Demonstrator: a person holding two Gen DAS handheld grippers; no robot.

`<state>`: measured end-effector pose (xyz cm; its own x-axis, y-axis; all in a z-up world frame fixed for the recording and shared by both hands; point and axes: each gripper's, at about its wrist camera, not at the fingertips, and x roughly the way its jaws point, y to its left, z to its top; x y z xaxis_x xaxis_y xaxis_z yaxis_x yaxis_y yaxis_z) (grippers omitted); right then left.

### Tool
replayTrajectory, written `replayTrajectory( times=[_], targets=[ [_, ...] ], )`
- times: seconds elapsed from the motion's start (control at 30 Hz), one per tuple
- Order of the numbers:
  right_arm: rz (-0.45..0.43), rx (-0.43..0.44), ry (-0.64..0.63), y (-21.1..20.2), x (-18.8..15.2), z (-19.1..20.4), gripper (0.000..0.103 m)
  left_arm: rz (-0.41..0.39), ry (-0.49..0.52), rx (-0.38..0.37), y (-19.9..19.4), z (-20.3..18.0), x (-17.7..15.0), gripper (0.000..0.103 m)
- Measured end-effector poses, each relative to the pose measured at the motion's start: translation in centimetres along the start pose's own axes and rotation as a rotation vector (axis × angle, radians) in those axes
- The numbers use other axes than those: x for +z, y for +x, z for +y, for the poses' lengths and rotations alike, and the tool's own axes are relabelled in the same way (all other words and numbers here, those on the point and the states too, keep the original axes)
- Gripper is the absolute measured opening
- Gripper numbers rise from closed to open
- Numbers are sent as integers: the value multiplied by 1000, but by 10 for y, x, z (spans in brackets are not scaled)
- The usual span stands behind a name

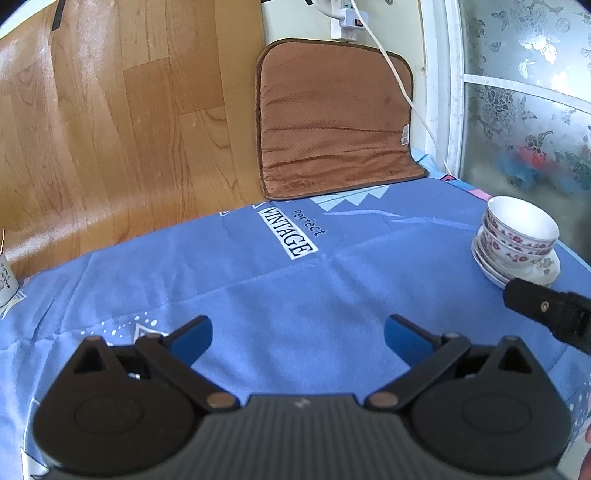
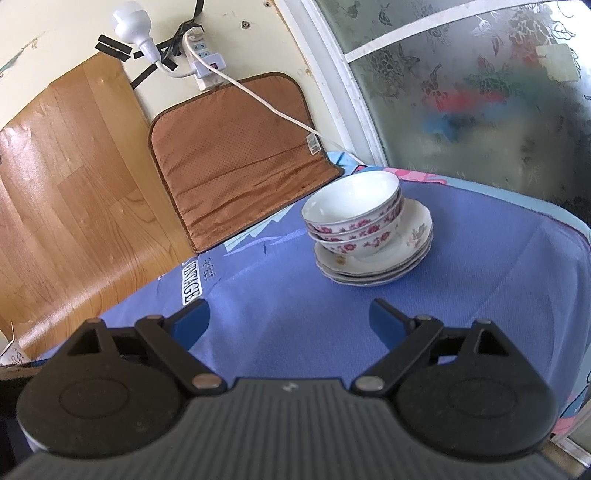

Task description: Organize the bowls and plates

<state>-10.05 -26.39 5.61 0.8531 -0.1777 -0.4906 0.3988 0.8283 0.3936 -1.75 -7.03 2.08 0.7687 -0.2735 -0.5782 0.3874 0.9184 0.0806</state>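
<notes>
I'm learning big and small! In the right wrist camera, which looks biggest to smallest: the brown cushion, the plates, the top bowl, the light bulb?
1. brown cushion
2. plates
3. top bowl
4. light bulb, though it sits farther away, so it may look smaller than it is.

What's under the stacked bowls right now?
The floral bowls, nested three high as far as I can tell, sit on a stack of white scalloped plates, which rests on the blue tablecloth. The plate centres are covered by the bowls, so anything there is hidden.

I see nested floral porcelain bowls (image 2: 354,218) on stacked scalloped white plates (image 2: 413,240), far right on the blue printed tablecloth (image 2: 295,295); a brown quilted cushion (image 2: 236,155) leans behind, farther left.
</notes>
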Motion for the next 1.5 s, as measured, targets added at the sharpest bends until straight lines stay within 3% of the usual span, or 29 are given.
replayTrajectory(
  times=[1.5],
  targets=[
    [7,-3,9,2,-1,-2,95,86,13,-33,12,-5,-5,103]
  ],
)
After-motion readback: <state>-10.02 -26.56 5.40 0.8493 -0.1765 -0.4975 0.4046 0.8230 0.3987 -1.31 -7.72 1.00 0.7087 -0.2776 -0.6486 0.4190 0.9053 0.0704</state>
